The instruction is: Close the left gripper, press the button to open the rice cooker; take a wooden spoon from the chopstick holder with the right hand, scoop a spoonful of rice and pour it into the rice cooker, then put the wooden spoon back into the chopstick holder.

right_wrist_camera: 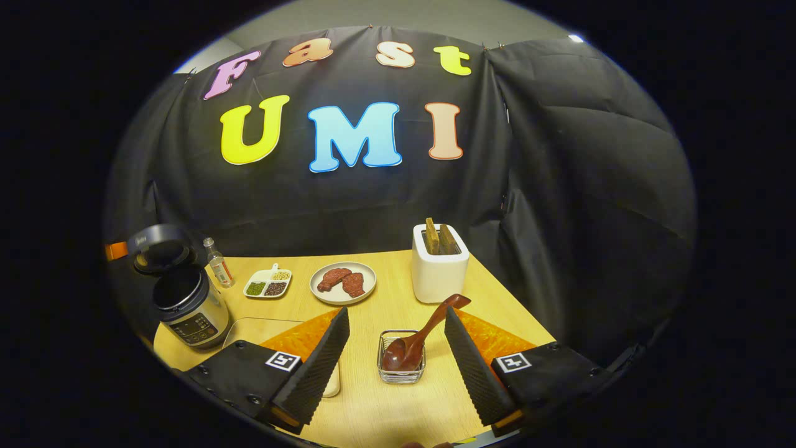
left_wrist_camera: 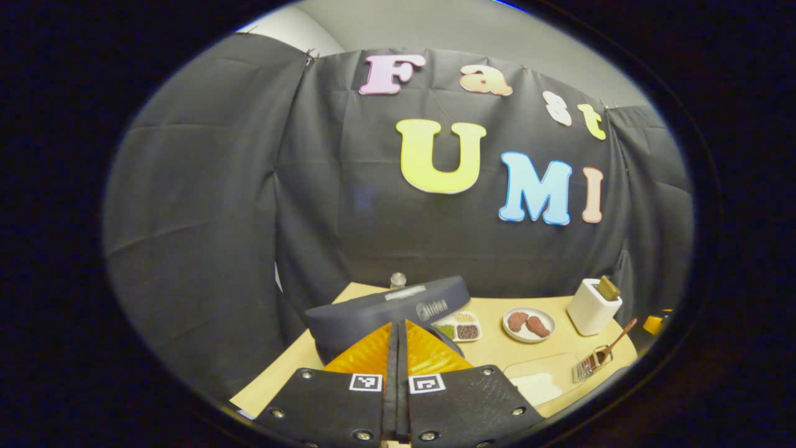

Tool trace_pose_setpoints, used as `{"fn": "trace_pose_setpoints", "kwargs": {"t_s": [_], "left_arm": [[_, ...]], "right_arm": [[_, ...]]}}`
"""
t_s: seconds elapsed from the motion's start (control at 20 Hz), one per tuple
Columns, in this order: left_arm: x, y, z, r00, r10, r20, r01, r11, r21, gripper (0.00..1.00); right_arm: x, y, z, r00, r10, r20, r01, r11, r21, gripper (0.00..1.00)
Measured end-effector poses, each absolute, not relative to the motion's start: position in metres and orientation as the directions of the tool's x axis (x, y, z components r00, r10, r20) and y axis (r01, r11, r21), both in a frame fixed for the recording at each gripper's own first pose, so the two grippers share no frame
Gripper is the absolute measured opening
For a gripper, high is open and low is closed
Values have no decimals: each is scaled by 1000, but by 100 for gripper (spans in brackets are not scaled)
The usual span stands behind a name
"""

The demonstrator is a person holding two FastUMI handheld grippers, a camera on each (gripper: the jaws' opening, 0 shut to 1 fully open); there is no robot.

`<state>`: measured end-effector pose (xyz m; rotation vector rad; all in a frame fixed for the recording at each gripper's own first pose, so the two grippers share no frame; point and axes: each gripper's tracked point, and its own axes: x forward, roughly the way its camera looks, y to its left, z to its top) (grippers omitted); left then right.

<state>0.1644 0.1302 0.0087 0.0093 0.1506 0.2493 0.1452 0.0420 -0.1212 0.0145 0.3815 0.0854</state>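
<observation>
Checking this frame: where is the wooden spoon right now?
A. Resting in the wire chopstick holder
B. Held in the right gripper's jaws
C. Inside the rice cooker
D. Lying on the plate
A: the wooden spoon leans in the chopstick holder, ahead of the open right gripper, untouched.

A pale brand mark stands on the raised rice cooker lid, at six o'clock in the left gripper view; it seems too blurred to spell out. At eight o'clock in the right gripper view, the rice cooker has a control panel with tiny, unreadable markings.
</observation>
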Motion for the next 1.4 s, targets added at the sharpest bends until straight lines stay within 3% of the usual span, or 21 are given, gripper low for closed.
{"fn": "trace_pose_setpoints", "kwargs": {"t_s": [0.25,0.5,0.7,0.85,0.9,0.95,1.05,1.1,1.3,1.35,1.4], "left_arm": [[134,126,30,949,303,-86,-297,952,80,2],[101,123,32,928,372,-24,-363,917,164,96],[93,109,18,916,395,-68,-384,913,136,94],[87,102,8,903,419,-95,-406,905,130,94],[85,100,6,900,424,-102,-409,902,139,94],[84,97,3,896,430,-109,-412,898,151,94],[83,97,0,879,460,-128,-438,884,164,94],[83,96,0,871,470,-141,-450,880,151,94],[79,94,0,846,507,-165,-500,862,85,95],[75,92,-2,842,512,-169,-505,859,84,95],[71,91,-2,837,520,-170,-512,854,93,95]], "right_arm": [[173,19,-136,917,49,-396,-37,999,39,98],[211,-3,-135,906,17,-424,34,993,113,96],[242,-22,-136,894,9,-448,62,988,143,93],[260,-35,-144,884,-1,-467,88,982,165,97],[265,-38,-150,879,-1,-477,98,979,179,93],[269,-40,-156,872,1,-490,108,975,195,98],[275,-40,-172,853,21,-522,122,963,239,93],[278,-40,-181,843,34,-537,129,956,263,98],[282,-37,-218,798,66,-599,173,927,333,98],[282,-37,-227,787,73,-613,186,919,347,94],[282,-35,-233,777,87,-623,192,911,366,98]]}}
